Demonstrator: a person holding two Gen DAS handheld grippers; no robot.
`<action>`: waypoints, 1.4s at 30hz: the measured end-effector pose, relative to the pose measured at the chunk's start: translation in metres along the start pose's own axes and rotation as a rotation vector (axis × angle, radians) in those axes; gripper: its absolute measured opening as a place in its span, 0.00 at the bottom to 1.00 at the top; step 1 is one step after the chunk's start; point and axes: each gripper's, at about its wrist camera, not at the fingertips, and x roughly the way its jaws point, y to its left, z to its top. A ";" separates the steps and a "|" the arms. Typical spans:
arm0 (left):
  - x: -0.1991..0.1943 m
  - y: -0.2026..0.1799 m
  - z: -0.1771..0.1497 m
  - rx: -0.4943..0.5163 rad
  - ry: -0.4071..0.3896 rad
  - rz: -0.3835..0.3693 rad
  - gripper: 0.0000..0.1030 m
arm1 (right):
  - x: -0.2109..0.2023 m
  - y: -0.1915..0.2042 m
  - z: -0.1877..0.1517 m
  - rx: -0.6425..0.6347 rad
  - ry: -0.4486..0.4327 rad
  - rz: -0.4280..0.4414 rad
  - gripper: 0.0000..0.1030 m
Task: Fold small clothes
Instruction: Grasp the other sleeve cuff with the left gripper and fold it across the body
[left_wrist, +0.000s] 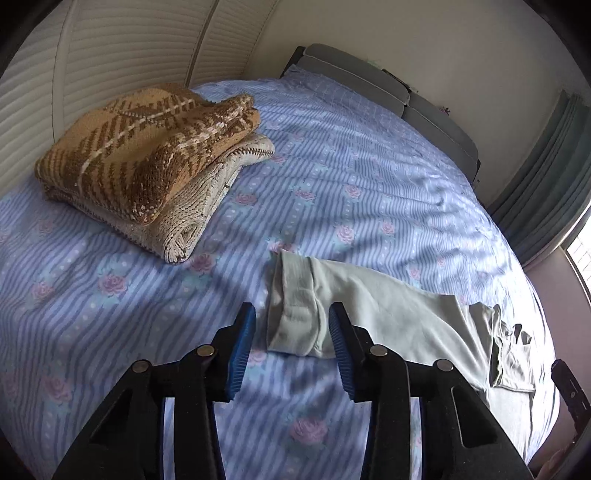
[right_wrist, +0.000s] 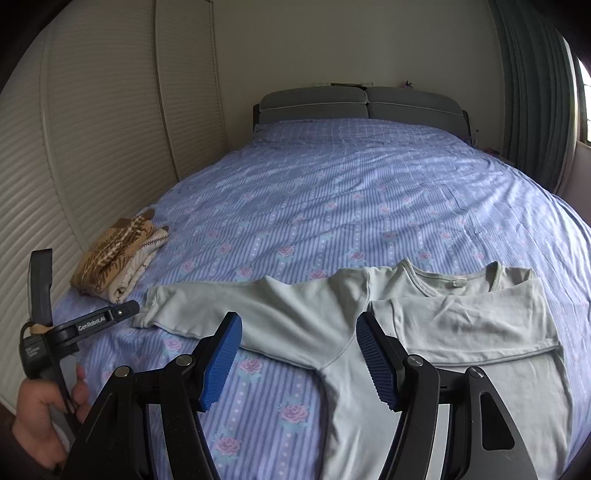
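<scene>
A pale green long-sleeved shirt (right_wrist: 325, 317) lies flat on the bed, neckline toward the headboard. Its right sleeve (right_wrist: 469, 325) is folded across the chest. Its left sleeve (right_wrist: 207, 310) stretches out to the left. In the left wrist view my left gripper (left_wrist: 291, 321) is open just above the cuff (left_wrist: 295, 310) of that sleeve, one finger on each side. My right gripper (right_wrist: 299, 332) is open and empty above the shirt's left armpit. The left gripper also shows in the right wrist view (right_wrist: 122, 312), held by a hand.
A stack of folded knitted brown and cream blankets (left_wrist: 147, 158) lies at the bed's left side, next to the louvred wardrobe doors (right_wrist: 92, 147). The blue striped floral sheet (right_wrist: 332, 203) covers the bed up to the grey headboard (right_wrist: 362, 103). Curtains (right_wrist: 535, 92) hang at the right.
</scene>
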 end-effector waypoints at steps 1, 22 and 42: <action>0.006 0.003 0.003 -0.005 0.007 -0.004 0.35 | 0.003 0.001 0.000 0.004 0.001 -0.001 0.63; 0.028 -0.004 0.006 0.008 0.015 -0.041 0.10 | 0.025 -0.016 -0.016 0.061 0.068 -0.006 0.63; -0.068 -0.232 0.017 0.282 -0.092 -0.232 0.09 | -0.062 -0.162 -0.012 0.253 -0.070 -0.093 0.63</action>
